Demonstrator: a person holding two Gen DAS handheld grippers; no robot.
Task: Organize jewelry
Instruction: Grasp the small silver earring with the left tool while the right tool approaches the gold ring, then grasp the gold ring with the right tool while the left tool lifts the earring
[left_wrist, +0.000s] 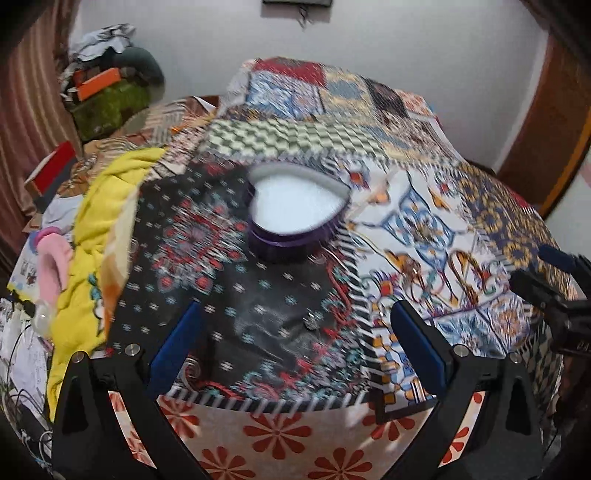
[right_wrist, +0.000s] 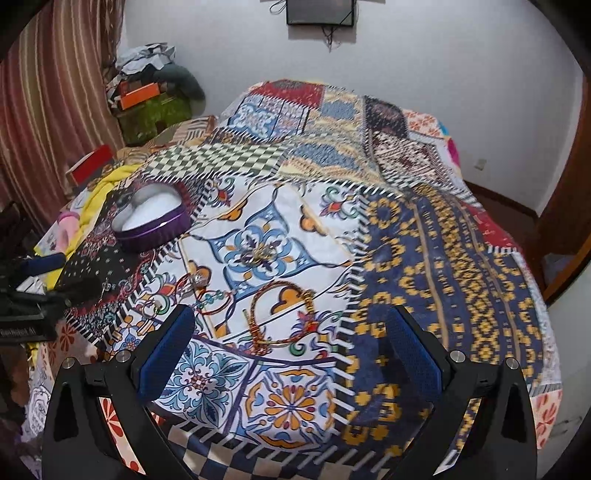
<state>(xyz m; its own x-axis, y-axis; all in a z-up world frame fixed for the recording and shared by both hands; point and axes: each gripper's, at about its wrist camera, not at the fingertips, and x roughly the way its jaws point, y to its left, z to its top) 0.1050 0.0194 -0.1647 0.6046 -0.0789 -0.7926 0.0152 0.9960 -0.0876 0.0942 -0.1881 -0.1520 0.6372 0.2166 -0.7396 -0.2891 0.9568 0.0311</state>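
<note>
Both hand-held grippers open and empty: left hand-held gripper (left_wrist: 295, 347) over the dark patch, right hand-held gripper (right_wrist: 290, 343) over the white tile patch. One heart box (left_wrist: 297, 214), purple, lid off, white lining, sits on the patchwork cloth (right_wrist: 443, 258). Jewelry loose on the cloth: one beaded necklace (right_wrist: 284, 317), one bangle (right_wrist: 216, 301), one small silver piece (left_wrist: 310, 322); other small bits too blurred to count. Yellow cloth (left_wrist: 96, 229) lies left of the box, clutter pile (right_wrist: 147, 96) in the far corner. Nothing blocks the box.

Box: purple heart-shaped jewelry box (right_wrist: 153, 218), lid off, white padded inside, resting on the bedspread.
Necklace: beaded gold-red necklace (right_wrist: 282, 317), looped flat, well apart from the box.
Small piece: silver trinket (left_wrist: 310, 323), lying nearer than the box.
</note>
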